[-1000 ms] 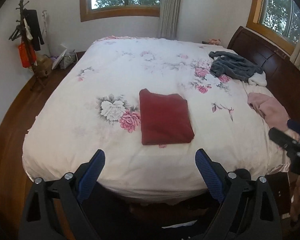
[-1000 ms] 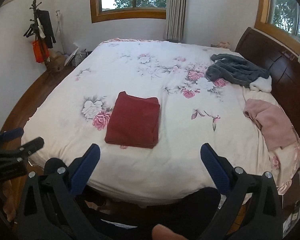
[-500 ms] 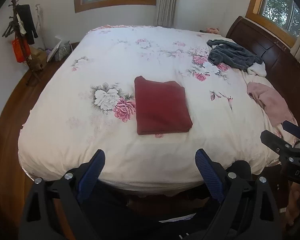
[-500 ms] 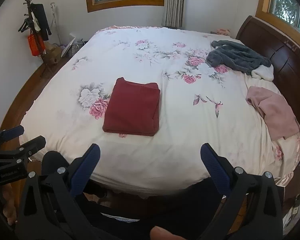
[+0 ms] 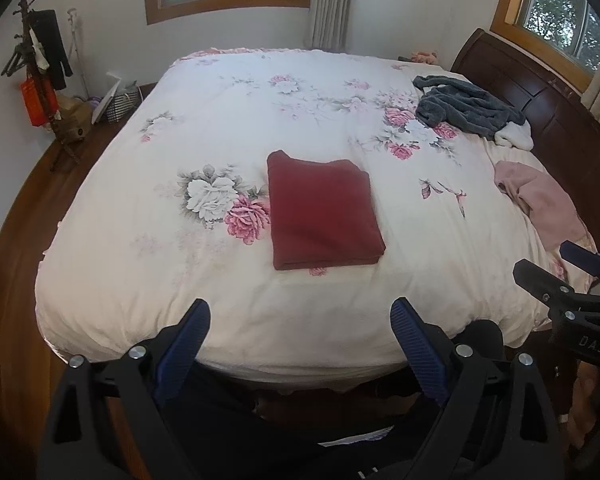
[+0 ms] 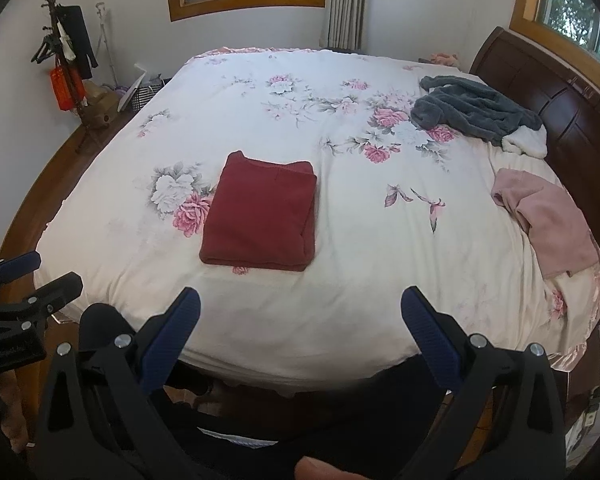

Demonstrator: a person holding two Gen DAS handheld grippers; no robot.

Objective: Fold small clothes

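Your left gripper (image 5: pixel 300 320) hangs wide open off the bed's (image 5: pixel 140 240) near edge — the folded red garment (image 5: pixel 324 212) lies flat ahead, your right gripper (image 5: pixel 564 276) at far right.

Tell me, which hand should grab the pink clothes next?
Probably the right. The pink garment lies crumpled by the bed's right edge, on the right gripper side, and the left gripper would have to cross over. The red garment looks folded. Both grippers' fingers are open and empty.

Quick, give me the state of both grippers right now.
Left gripper: open, holding nothing, short of the bed's near edge.
Right gripper: open, holding nothing, apart from the folded red garment.
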